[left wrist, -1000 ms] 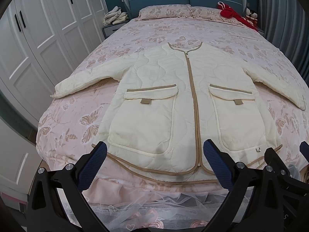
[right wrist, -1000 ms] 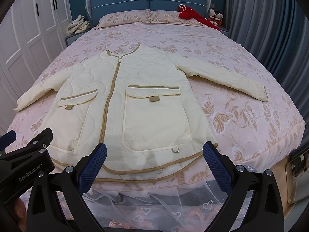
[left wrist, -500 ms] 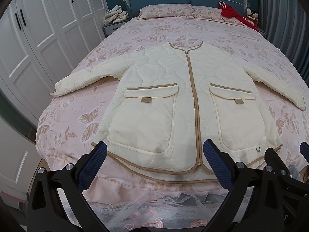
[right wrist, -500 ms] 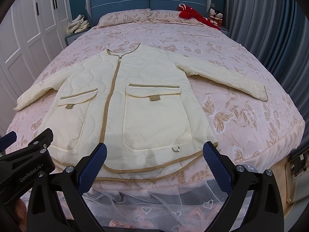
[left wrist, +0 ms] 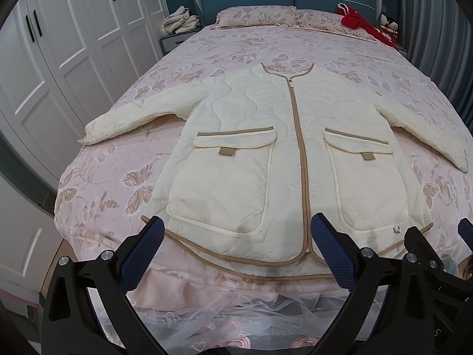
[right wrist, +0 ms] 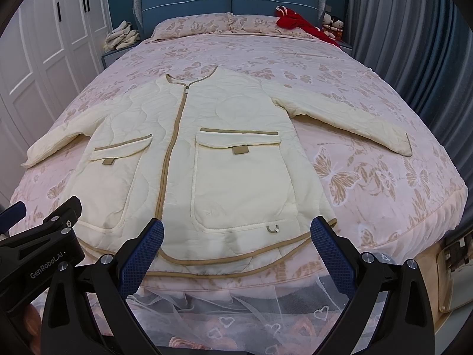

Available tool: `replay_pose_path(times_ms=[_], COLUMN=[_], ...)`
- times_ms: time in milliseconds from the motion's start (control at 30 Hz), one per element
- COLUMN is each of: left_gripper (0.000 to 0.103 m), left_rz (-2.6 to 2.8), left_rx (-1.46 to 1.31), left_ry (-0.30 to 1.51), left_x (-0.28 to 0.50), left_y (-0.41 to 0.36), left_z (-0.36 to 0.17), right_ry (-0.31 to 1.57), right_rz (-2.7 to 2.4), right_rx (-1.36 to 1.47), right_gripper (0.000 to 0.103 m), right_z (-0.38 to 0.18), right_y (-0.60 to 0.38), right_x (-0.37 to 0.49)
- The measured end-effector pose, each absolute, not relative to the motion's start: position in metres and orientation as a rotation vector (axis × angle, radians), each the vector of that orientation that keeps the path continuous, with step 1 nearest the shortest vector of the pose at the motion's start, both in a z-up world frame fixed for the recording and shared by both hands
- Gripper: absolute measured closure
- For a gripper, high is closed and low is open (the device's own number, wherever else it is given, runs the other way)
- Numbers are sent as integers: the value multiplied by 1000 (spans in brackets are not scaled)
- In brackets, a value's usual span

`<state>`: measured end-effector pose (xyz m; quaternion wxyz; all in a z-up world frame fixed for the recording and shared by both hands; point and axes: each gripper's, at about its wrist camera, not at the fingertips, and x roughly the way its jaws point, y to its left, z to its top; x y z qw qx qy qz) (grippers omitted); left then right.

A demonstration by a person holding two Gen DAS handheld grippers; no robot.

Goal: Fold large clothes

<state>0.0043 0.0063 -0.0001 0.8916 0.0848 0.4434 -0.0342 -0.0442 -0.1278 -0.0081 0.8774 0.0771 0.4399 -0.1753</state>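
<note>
A cream quilted jacket (left wrist: 254, 136) with tan trim, a front zip and two flap pockets lies flat, face up, on the bed, sleeves spread to both sides; it also shows in the right wrist view (right wrist: 236, 153). Its hem lies at the bed's foot edge. My left gripper (left wrist: 236, 248) is open and empty, just short of the hem's left half. My right gripper (right wrist: 236, 248) is open and empty, just short of the hem's right half. The right gripper's body shows at the lower right of the left wrist view (left wrist: 425, 254).
The bed (left wrist: 112, 189) has a pink butterfly cover and a lace skirt (right wrist: 236, 304) at its foot. White wardrobes (left wrist: 59, 59) stand on the left, grey curtains (right wrist: 414, 44) on the right. Pillows, a red garment (right wrist: 295, 20) and folded cloths (left wrist: 180, 20) lie at the headboard end.
Both views have crept slightly closer and lower towards the jacket's hem. The jacket has not moved and both grippers stay open.
</note>
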Motion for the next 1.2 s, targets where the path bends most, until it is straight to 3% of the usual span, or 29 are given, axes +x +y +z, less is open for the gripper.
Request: replay_pose_path(times_ms=[1200], left_gripper=[7], left_rz=[-45], left_rx=[137], left_ry=[909], left_x=[4], left_y=[20], left_z=[12], right_ry=[896], right_rz=[-343], right_rx=[138], right_gripper=[5], right_z=[2], right_y=[-114], right_x=[-42])
